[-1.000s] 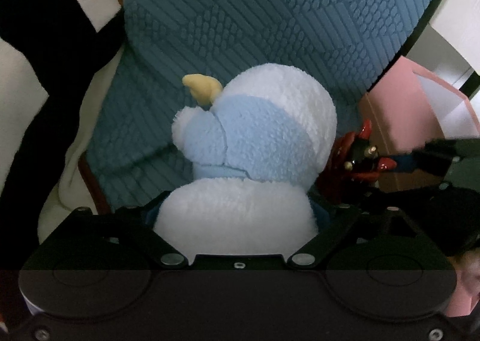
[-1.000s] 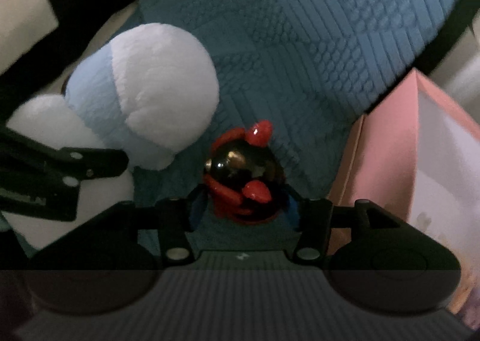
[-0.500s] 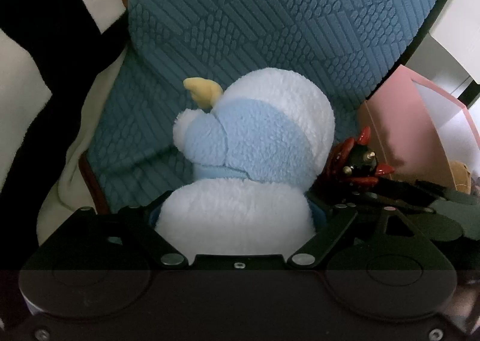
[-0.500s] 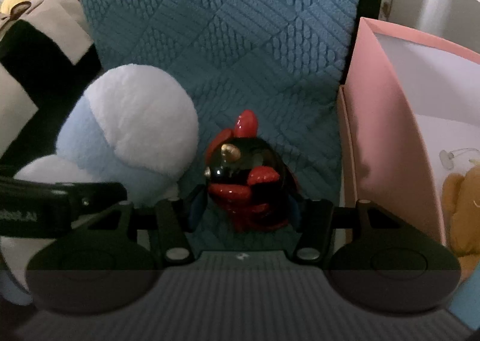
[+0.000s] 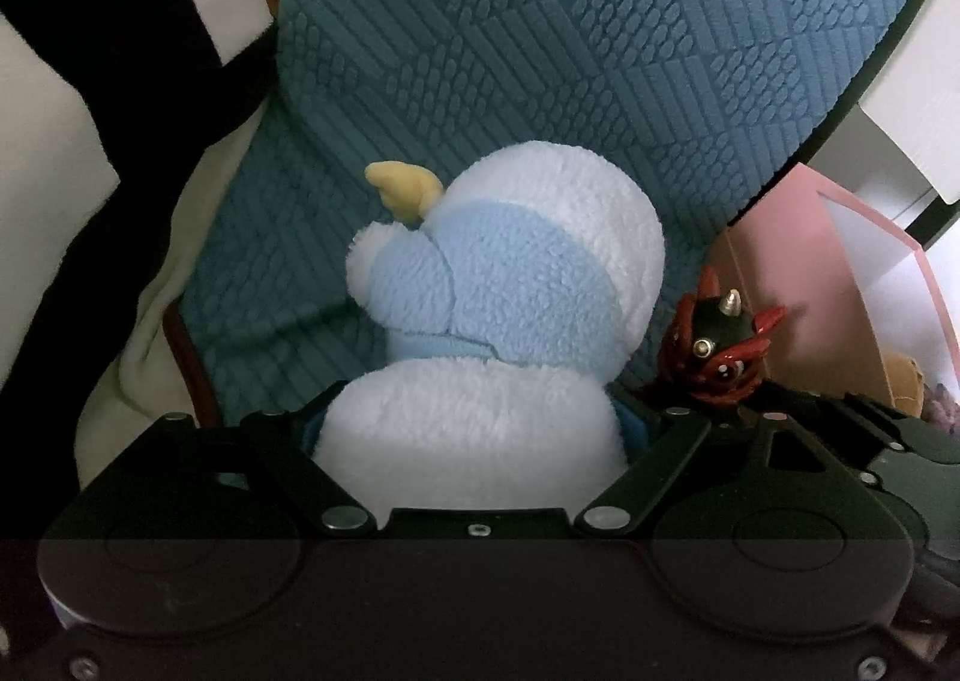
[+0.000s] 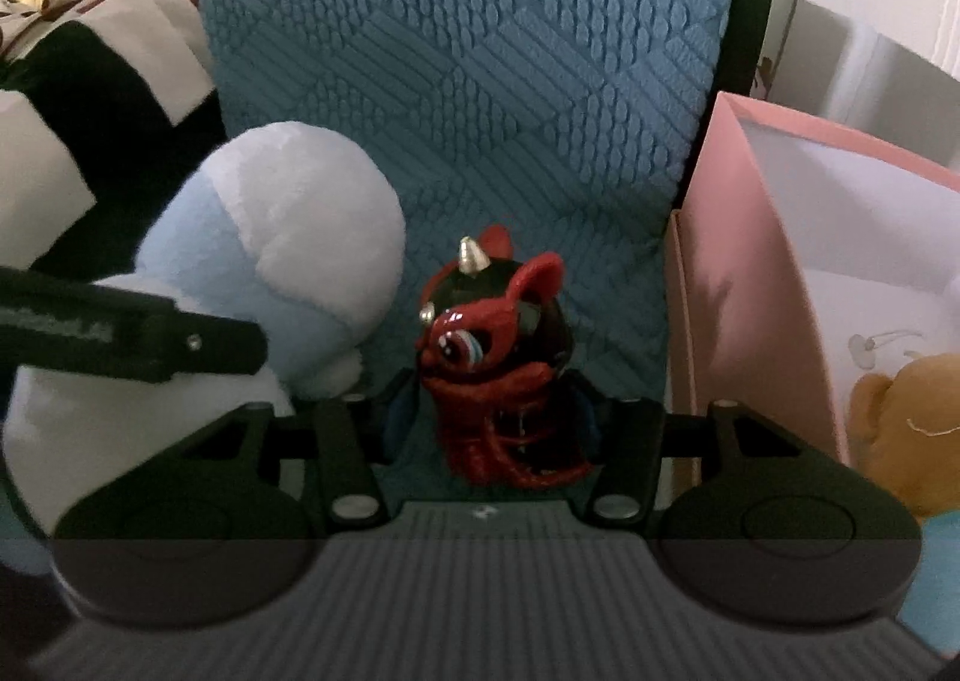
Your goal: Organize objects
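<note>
The plush penguin (image 5: 480,333) sits between the jaws of the left gripper (image 5: 474,429), its white body filling the gap and bulging over both fingers, so the tongs are pinching it; they have just been closing a little further on the soft body. It is held upright, head toward the far side, over the blue quilted cushion (image 5: 600,51).

Just to its right, the red and black toy figure (image 6: 498,357) stands between the jaws of the right gripper (image 6: 492,423). The blue pads sit tight at its sides, low on the body, so the tongs look pressed onto it. It too is upright, its silver horn pointing up.

Both toys hang side by side, close but not clearly touching. To the right stands a pink box (image 6: 720,273), open at the top, with an orange teddy bear (image 6: 900,429) already inside. That suggests why the two are held up: the box is probably where they go, the figure nearer to it.

On the far left lies a black and cream blanket (image 5: 90,111).
</note>
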`<state>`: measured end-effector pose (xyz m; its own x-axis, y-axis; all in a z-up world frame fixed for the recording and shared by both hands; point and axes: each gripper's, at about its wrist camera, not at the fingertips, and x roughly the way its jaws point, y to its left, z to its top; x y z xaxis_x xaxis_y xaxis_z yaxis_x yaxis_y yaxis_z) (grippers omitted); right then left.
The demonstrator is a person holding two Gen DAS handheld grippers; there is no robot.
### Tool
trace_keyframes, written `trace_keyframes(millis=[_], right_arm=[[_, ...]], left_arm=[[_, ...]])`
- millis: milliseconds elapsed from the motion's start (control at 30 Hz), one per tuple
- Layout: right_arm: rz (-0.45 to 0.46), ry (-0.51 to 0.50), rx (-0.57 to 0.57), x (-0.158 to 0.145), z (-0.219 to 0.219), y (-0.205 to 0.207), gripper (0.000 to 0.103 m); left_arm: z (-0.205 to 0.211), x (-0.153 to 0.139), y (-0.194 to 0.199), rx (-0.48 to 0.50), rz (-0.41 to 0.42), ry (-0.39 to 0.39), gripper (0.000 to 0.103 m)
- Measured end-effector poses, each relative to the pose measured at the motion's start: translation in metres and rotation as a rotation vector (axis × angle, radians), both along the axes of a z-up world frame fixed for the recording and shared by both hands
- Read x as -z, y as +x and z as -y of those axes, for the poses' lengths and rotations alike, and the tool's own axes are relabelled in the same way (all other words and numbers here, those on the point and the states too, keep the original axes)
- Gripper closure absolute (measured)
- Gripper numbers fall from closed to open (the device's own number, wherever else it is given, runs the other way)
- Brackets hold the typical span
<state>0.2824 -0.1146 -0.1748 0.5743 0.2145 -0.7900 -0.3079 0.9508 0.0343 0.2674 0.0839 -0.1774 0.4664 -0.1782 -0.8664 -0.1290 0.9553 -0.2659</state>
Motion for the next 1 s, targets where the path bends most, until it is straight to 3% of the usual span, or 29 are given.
trace_keyframes(millis=[200, 267, 300, 433, 733, 933, 1000], right_arm=[[-0.019, 0.034, -0.009, -0.011, 0.009, -0.011, 0.056], [-0.004, 0.039, -0.023, -0.016, 0.011, -0.016, 0.082], [0.009, 0.034, -0.037, -0.019, 0.01, -0.019, 0.082], [0.043, 0.011, -0.091, -0.026, 0.009, -0.03, 0.08], [0.02, 0.063, -0.076, -0.029, 0.02, -0.033, 0.078], [0.003, 0.075, -0.066, -0.031, 0.023, -0.026, 0.045], [-0.009, 0.064, -0.064, -0.028, 0.021, -0.024, 0.044]], left_arm=[[0.01, -0.007, -0.006, 0.022, 0.029, 0.003, 0.02], [0.009, -0.009, -0.009, 0.013, 0.03, -0.012, 0.02], [0.008, -0.01, -0.011, 0.008, 0.031, -0.014, 0.02], [0.005, -0.015, -0.017, -0.019, 0.047, -0.006, 0.02], [-0.006, -0.016, -0.024, -0.053, 0.051, -0.005, 0.022], [-0.01, -0.016, -0.02, -0.066, 0.045, -0.031, 0.023], [-0.01, -0.015, -0.02, -0.066, 0.043, -0.034, 0.023]])
